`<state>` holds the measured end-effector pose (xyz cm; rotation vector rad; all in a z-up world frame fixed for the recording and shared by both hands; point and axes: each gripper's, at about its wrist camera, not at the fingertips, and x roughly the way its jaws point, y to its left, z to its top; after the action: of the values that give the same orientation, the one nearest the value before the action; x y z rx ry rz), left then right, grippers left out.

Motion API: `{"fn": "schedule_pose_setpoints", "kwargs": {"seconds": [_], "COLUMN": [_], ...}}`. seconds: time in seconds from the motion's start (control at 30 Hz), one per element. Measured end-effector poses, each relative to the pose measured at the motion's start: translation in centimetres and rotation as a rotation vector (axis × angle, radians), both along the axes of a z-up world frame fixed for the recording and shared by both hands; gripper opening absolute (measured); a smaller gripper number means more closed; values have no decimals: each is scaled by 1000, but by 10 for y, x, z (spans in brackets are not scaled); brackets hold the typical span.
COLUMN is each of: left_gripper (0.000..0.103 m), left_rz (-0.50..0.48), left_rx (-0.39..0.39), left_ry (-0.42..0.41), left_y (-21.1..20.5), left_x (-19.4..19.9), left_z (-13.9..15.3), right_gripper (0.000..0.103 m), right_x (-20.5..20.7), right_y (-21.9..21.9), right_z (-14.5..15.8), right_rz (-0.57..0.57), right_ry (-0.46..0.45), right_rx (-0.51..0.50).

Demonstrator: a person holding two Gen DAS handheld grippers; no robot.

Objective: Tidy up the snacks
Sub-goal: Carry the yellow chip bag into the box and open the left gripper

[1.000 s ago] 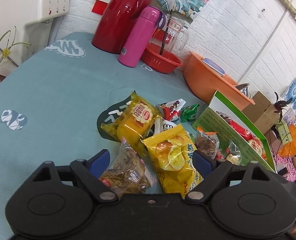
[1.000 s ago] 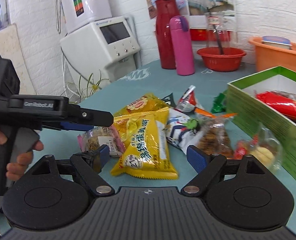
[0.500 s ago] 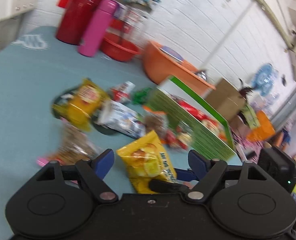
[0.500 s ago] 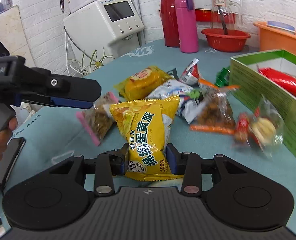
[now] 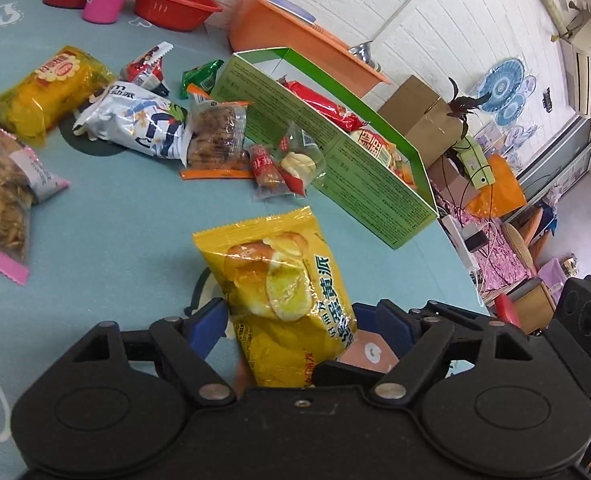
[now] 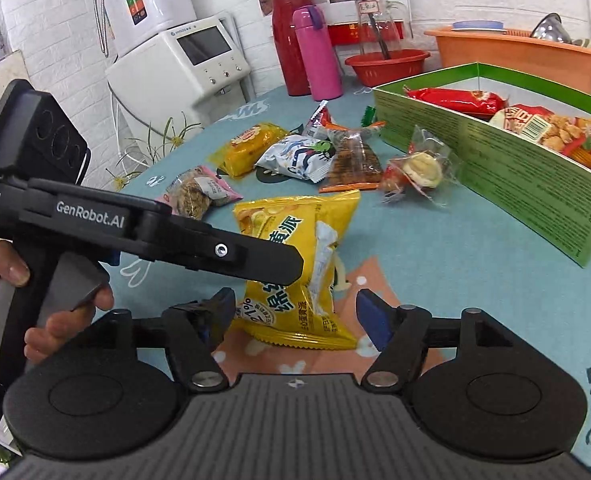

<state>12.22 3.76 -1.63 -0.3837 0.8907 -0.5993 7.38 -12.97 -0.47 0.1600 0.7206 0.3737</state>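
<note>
Lying on the teal printed tablecloth (image 6: 475, 280), the crinkly yellow egg-yolk-pie packet (image 6: 295, 264) is sitting between the blue pads of your right gripper (image 6: 295, 316), whose jaws are opening wide and are not pressing it. Your left gripper (image 5: 303, 320) is reaching in from the side, its jaws standing open around the same packet, well short of the green cardboard box (image 5: 335, 152) holding other snacks.

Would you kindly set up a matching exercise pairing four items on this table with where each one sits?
Items:
1. red snack pack
2. yellow pie packet
3. pink bottle
4. spoon

Places:
A. beside the dark red thermos
B. inside the green box
C. in the glass jar
D. between the right gripper fingers

Pairs: 1-B, 2-D, 3-A, 4-C
</note>
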Motion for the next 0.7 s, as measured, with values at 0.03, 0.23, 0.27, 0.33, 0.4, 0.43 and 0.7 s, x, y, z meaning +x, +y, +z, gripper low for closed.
{"fn": "schedule_pose_setpoints", "kwargs": {"seconds": [0.03,0.23,0.27,0.33,0.4,0.43,0.7], "left_gripper": [103,64,63,63,63,63,63], "left_rz": [3,11,10,7,-3,-9,-50], "left_rx": [2,17,22,29,26,19,-30], "left_ry": [2,13,1,-22,-50,-63,-173], "left_y": [-1,-9,-11,-17,-23,-26,-57], "left_x": [0,3,2,1,3,5,35], "left_z": [-1,-6,-3,4,14,19,62], "right_gripper": [103,81,79,76,76,75,75], "right_x": [1,3,1,-1,-1,-1,7], "right_y": [-1,1,2,0,-5,-8,-39], "right_z": [-1,-9,-8,-4,2,5,43], "right_rz": [-1,24,21,11,-1,-8,-91], "right_ry": [1,-10,-20,-37,-57,-70,-209], "right_rx": [8,1,-14,-23,-21,-20,-35]}}
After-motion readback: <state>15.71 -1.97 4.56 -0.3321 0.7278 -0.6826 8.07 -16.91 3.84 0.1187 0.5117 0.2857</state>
